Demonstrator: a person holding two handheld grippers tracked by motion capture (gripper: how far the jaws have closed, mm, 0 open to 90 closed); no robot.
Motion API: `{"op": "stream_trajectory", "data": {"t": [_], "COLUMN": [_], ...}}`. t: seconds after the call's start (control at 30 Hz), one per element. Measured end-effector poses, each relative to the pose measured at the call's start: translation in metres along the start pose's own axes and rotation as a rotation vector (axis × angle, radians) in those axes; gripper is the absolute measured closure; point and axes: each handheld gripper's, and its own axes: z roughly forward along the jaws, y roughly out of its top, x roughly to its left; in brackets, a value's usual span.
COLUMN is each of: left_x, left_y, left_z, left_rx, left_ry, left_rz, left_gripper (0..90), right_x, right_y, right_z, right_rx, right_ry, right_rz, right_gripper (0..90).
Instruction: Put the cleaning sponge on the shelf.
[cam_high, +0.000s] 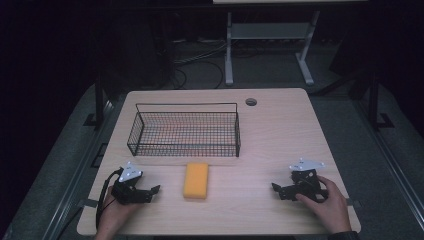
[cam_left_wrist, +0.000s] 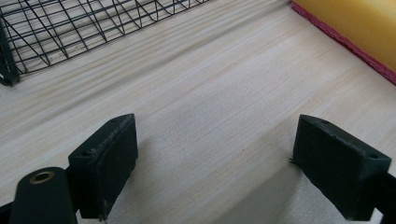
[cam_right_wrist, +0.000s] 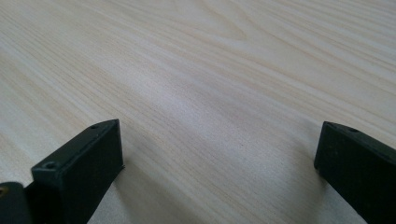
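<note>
Sponge, yellow rectangular foam block with a pink scrub edge (cam_high: 196, 180), lying flat on pale wooden table (cam_high: 280, 135), just in front of black wire basket (cam_high: 185, 131). Left gripper (cam_high: 150, 192) and right gripper (cam_high: 278, 190) both spread wide, holding nothing. Looks like pre-grab stage; probably next: closing left gripper on sponge

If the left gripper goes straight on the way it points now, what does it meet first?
Probably the yellow rectangular sponge: the left gripper, jaws open, points right toward it over bare light wooden table. Its own view shows the sponge off-centre, so it might just miss.
</note>
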Motion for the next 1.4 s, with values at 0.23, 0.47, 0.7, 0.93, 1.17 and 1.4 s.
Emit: {"op": "stream_trajectory", "data": {"t": [0.23, 0.47, 0.7, 0.93, 1.17, 1.4], "left_x": [0.000, 0.000, -0.003, -0.003, -0.006, -0.008], "left_y": [0.000, 0.004, 0.010, 0.016, 0.023, 0.031], "left_z": [0.000, -0.003, -0.010, -0.011, -0.011, -0.006], "left_rx": [-0.001, 0.022, 0.022, 0.023, 0.040, 0.064], "left_ry": [-0.001, 0.012, -0.003, -0.039, -0.064, -0.090], "left_rz": [0.003, -0.004, 0.003, -0.013, -0.002, 0.011], "left_gripper": [13.4, 15.6, 26.2, 41.9, 57.4, 66.0], "right_x": [0.000, 0.000, 0.000, 0.000, 0.000, 0.000], "right_y": [0.000, 0.000, 0.000, 0.000, 0.001, 0.001], "right_z": [0.000, 0.000, 0.000, 0.000, 0.000, 0.001], "right_rx": [-0.001, 0.001, 0.000, 0.003, 0.002, 0.001], "right_ry": [0.000, -0.001, -0.002, -0.002, -0.002, -0.001], "right_rz": [-0.002, 0.001, 0.001, 0.003, 0.007, 0.010], "right_gripper": [0.3, 0.3, 0.3, 0.3, 0.3, 0.3]}}
